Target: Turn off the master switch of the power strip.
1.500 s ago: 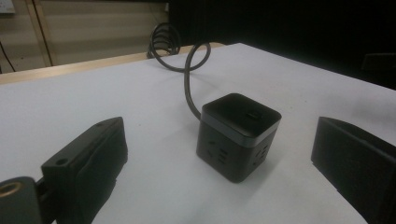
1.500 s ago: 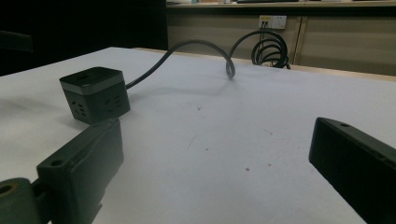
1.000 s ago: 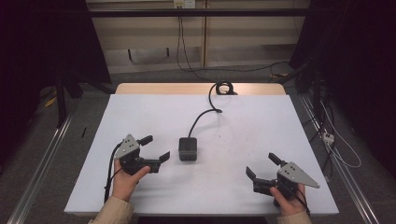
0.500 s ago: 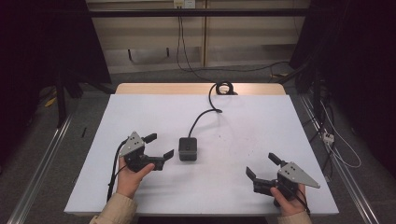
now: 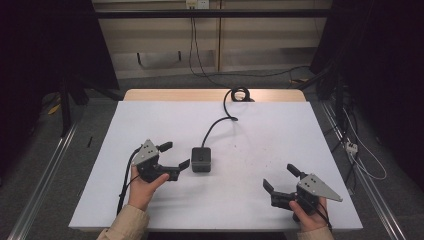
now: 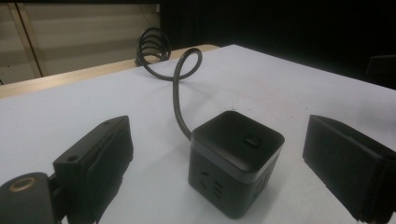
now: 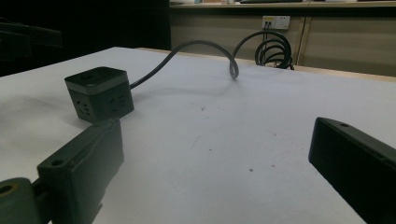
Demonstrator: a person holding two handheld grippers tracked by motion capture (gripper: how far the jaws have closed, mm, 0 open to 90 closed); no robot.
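Left gripper (image 5: 173, 159) has advanced; cube socket (image 5: 201, 159) now sits just ahead between its wide-spread jaws. Right gripper (image 5: 280, 181) idle, spread wide. Risk: stiff cable (image 5: 216, 126) twisting cube off-centre at closure.

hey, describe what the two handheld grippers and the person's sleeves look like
Both the left gripper and the right gripper are black, each with two blocky black jaws and a grey three-cornered plate on top. A black cable trails from the left gripper down toward the table's near edge. The person's sleeves are light beige.
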